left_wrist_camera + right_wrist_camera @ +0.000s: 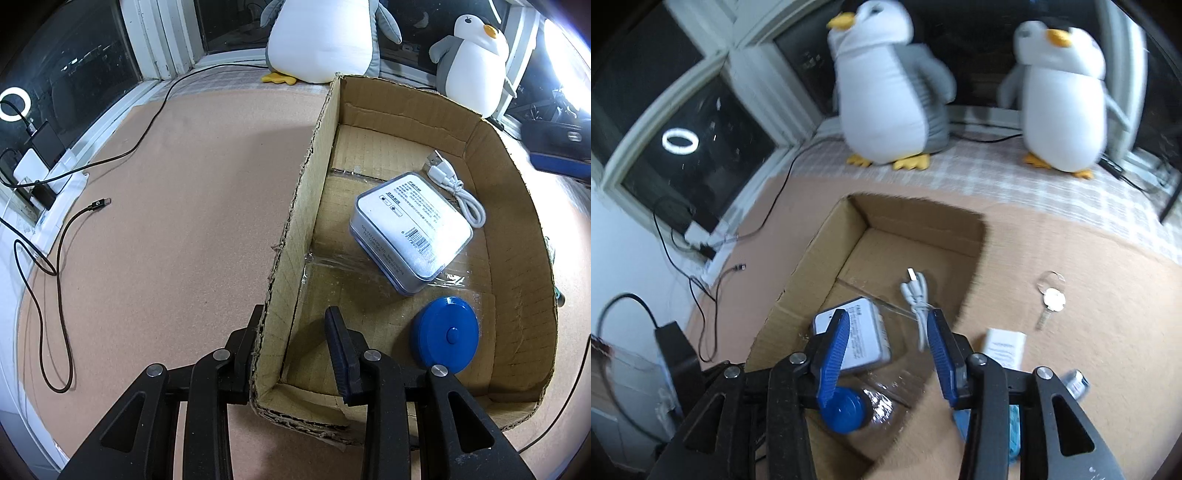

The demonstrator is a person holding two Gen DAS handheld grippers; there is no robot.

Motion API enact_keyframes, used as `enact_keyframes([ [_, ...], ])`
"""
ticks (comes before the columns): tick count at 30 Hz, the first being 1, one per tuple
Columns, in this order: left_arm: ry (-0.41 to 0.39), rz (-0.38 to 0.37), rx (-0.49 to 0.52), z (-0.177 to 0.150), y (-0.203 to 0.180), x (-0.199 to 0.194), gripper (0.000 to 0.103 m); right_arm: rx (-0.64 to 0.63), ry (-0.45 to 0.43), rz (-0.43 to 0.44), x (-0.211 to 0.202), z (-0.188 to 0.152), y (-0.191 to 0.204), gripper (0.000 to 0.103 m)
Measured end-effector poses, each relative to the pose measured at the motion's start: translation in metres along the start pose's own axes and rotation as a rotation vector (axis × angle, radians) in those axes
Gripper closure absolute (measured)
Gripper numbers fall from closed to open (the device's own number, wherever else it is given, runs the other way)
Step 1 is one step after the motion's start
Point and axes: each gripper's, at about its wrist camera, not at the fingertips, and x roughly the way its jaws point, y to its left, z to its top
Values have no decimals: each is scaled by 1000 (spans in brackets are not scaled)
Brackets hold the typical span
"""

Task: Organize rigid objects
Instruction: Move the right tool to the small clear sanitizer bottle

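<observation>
An open cardboard box (306, 192) sits on the cork table; it also shows in the right wrist view (798, 291). Inside lie a white tin with a label (412, 230), a coiled white USB cable (461, 188) and a round blue tape measure (445, 334). My left gripper (295, 343) is open, its fingers straddling the box's left wall near the front corner. My right gripper (886, 347) is open and empty, hovering above the box. A key on a ring (1051, 295), a small white box (1004, 347) and a small bottle (1075, 382) lie on the table right of the box.
Two plush penguins (886, 85) (1067, 96) stand at the back by the window. Black cables (55, 273) and a power strip (48, 177) lie along the left edge. A blue item (1014, 432) is partly hidden under the right gripper.
</observation>
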Motion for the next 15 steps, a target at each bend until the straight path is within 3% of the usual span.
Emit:
enact_keyframes([
  [9,0,0,4,1,0,0,69,121,-47,-66,-44,-16,-51,63],
  [15,0,0,5,1,0,0,69,234,-3,-133,-42,-33,-91,63],
])
